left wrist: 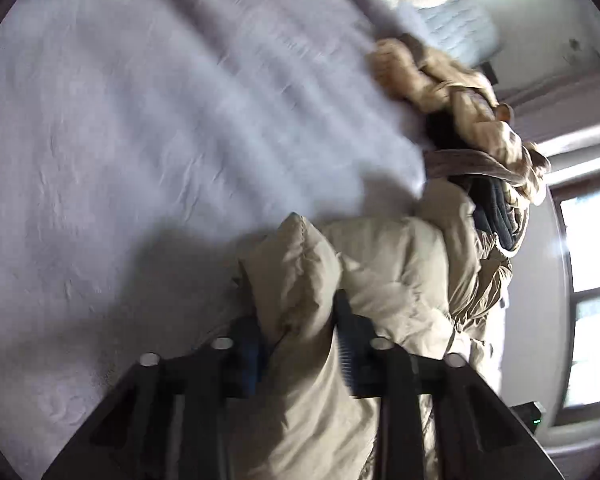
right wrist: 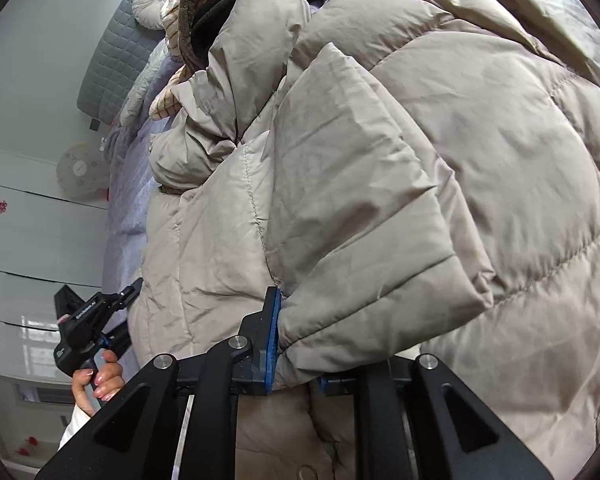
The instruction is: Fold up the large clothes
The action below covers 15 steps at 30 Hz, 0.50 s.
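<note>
Beige puffer coat point(right wrist: 380, 184), seen from both of your wrist cameras, heaped on a pale lavender bedsheet point(left wrist: 148, 128).

Left wrist view: your left gripper point(left wrist: 300, 320) points down at the bed edge, and a puffy fold of the coat stands up between its two blue-padded fingers point(left wrist: 350, 344). The pads sit against both sides of that fold, so the jaws are pinching the coat; they are narrow, not spread. Most of the coat runs away from the jaws toward the right of this view, where it meets a jumble of other clothing point(left wrist: 480, 132), tan, brown and dark blue. The sheet to the left of the jaws is blurred.

Right wrist view: your right gripper point(right wrist: 296, 344) has a cuff-like quilted end of the coat gathered between its jaws. The left blue pad point(right wrist: 274, 340) presses flat on the fabric; the right pad is mostly hidden beneath the fold. The jaws are drawn close and clamp the coat. The bulk of the garment fills the view above and right of them.

At lower left in this view, your left hand point(right wrist: 100, 380) holds its gripper handle beside the coat's edge. A grey quilted headboard point(right wrist: 112, 64) and a round cushion point(right wrist: 154, 2) lie beyond.
</note>
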{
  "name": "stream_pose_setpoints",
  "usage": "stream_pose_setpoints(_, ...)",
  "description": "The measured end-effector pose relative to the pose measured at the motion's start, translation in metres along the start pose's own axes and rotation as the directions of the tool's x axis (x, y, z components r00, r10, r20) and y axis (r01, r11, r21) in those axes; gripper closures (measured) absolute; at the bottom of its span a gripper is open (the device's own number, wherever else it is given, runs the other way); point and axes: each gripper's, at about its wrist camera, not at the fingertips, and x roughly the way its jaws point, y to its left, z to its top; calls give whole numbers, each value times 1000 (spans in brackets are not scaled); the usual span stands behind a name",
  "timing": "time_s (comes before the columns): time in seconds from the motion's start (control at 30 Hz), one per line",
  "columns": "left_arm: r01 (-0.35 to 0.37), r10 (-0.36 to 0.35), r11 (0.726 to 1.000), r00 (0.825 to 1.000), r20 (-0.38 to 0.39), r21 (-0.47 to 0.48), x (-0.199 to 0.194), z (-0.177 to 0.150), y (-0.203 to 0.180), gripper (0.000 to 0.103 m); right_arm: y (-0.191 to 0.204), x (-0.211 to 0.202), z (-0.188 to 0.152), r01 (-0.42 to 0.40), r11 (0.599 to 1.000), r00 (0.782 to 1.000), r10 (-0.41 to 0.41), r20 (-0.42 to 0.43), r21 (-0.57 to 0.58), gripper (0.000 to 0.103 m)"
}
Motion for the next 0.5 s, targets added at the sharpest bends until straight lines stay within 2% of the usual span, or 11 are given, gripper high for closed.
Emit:
stream_pose_setpoints(0.03,-30,27,996,999,44,81,-9,-5,-14,83,1,0,1,4,1000,1000,-4,1,-11,86)
stream_pose_setpoints(0.1,-73,60,987,993,97,141,-19,-9,-22,83,2,-3,0,13,999,1000,-13,9,-39,86)
stream_pose_setpoints(0.17,-122,101,981,985,139,153,-24,-12,-17,83,6,-1,1,14,998,1000,-13,13,-55,86)
stream_pose_setpoints(0.27,-187,173,975,978,118,121,-6,-1,3,83,10,11,2,30,996,999,-28,17,-85,86)
stream_pose_setpoints(0.33,-262,247,955,962,117,136,8,0,8,83,9,17,2,47,996,999,-46,12,-74,87)
stream_pose_setpoints(0.4,-313,296,940,945,136,133,7,-3,5,78,8,13,1,42,997,999,-41,9,-60,84)
stream_pose_setpoints(0.47,-370,349,920,924,156,129,0,-2,0,54,7,4,-2,57,996,998,-58,-12,-70,77)
stream_pose_setpoints(0.5,-394,371,910,913,171,130,-6,-3,-2,54,7,-3,-3,63,995,998,-64,-17,-75,70)
